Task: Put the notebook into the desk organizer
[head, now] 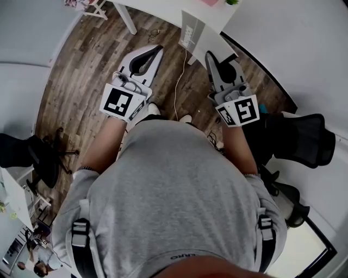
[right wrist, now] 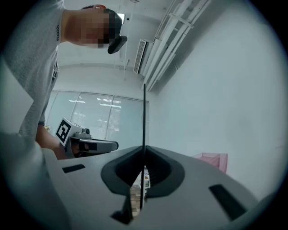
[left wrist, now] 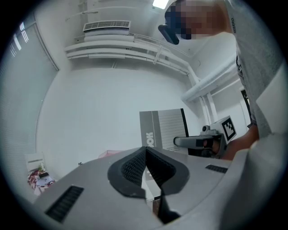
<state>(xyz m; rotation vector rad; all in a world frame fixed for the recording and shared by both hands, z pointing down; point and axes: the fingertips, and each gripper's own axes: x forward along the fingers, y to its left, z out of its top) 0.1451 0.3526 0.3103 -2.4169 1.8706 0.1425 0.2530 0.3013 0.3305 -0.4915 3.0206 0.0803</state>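
The right gripper (right wrist: 144, 150) has its jaws closed on the notebook (right wrist: 144, 117), which in the right gripper view shows only as a thin dark edge rising straight up from between the ribbed pads; in the left gripper view the same notebook (left wrist: 164, 130) stands upright with its grey cover and lined panel turned to the camera, and the right gripper (left wrist: 176, 142) reaches it from the side; in the head view the notebook (head: 193, 32) is held out ahead of the person's grey shirt (head: 174, 190), over the wood floor (head: 81, 81) and just short of the white table (head: 174, 8)

The left gripper (left wrist: 145, 152) has its jaws pressed together at the tips with nothing between them; the notebook shows only behind it; in the head view this gripper (head: 157, 50) is held level with the other (head: 208, 54), the two a little apart, each with its marker cube towards the person

The pink mesh desk organizer (right wrist: 211, 161) sits beyond the right gripper, well apart from the notebook; a corner of it (head: 209, 2) shows on the table at the top of the head view; a white cable (head: 179, 81) trails across the floor between the grippers, and a black office chair (head: 304, 138) stands at the person's right
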